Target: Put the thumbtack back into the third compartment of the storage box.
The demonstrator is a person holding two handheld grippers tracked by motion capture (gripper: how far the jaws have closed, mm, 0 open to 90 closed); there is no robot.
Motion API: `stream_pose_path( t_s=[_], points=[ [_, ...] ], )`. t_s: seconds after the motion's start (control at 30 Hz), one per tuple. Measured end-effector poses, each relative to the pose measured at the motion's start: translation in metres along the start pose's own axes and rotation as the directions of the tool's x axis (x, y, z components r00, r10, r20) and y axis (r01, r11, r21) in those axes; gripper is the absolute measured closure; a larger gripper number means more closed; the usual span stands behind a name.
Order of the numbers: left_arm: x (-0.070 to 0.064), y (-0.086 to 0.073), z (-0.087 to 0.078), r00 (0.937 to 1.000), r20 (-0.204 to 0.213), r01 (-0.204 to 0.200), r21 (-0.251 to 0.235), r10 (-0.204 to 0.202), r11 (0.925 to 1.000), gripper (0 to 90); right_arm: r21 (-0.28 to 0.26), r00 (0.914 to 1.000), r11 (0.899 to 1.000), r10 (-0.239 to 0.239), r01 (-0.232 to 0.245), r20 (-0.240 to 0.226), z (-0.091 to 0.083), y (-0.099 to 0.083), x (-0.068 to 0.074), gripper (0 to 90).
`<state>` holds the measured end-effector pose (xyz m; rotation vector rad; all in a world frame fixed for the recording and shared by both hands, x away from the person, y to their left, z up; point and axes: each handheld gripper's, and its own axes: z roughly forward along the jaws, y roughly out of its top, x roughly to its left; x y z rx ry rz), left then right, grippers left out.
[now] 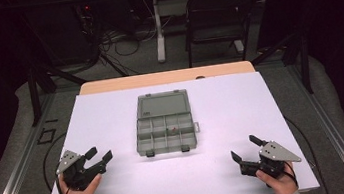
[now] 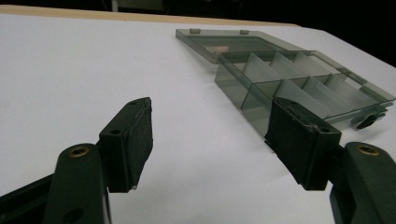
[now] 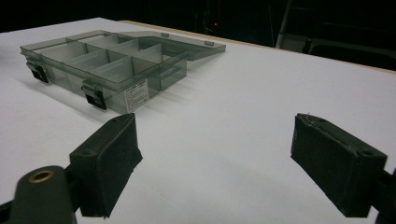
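You can see a small white label (image 3: pixel 136 94) on the grey see-through plastic box (image 3: pixel 107 65), left of middle, but its words are too tiny to read.

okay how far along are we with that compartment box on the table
Early on. Done: the compartment box lies open on the white table, its lid folded back flat. In hand: nothing; the left tool and right tool are both open, well short of the box. Left: reaching the box and handling it.

Folding chair (image 1: pixel 217 18) (beyond white table (image 1: pixel 241 98))
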<state>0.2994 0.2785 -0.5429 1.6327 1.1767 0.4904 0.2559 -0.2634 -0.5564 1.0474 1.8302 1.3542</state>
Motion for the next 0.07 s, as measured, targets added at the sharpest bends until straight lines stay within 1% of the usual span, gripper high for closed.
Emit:
stream_pose_path(
  t_s=[0.03,0.07],
  points=[
    [0.0006,-0.0009,0.0017,1.0,-0.006,0.008,0.012,-0.008,0.9999,31.2,-0.002,0.9999,1.0,0.011,-0.011,0.001,0.0008,-0.0003,-0.0008,14.3],
    [0.0006,-0.0009,0.0017,1.0,-0.006,0.008,0.012,-0.008,0.9999,31.0,-0.002,0.9999,1.0,0.011,-0.011,0.001,0.0008,-0.0003,-0.0008,14.3]
  ],
)
